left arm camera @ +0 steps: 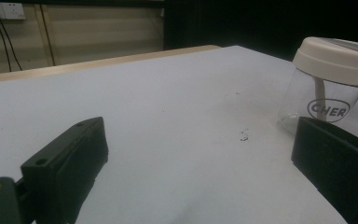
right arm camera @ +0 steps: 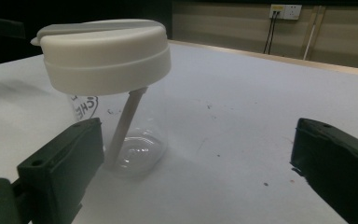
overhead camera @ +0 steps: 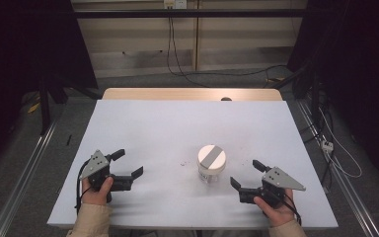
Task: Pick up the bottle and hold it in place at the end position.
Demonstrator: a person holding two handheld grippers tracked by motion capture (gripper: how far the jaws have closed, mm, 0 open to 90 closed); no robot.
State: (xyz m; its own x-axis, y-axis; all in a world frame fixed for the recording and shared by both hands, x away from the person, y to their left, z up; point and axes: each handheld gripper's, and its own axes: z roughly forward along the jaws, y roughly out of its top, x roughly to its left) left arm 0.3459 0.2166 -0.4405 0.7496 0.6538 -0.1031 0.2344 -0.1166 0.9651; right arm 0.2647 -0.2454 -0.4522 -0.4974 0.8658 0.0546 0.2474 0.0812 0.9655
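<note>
Our left claw (left arm camera: 196, 163) gapes empty over the white worktop (left arm camera: 168, 102); a clear, cream-lidded jar (left arm camera: 328, 84) stands beyond its right jaw.

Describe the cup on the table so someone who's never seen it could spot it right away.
On the white table, look just right of centre, between the left gripper and right gripper. There stands a clear plastic cup with a cream lid crossed by a grey strip, an inner straw and black lettering.
</note>
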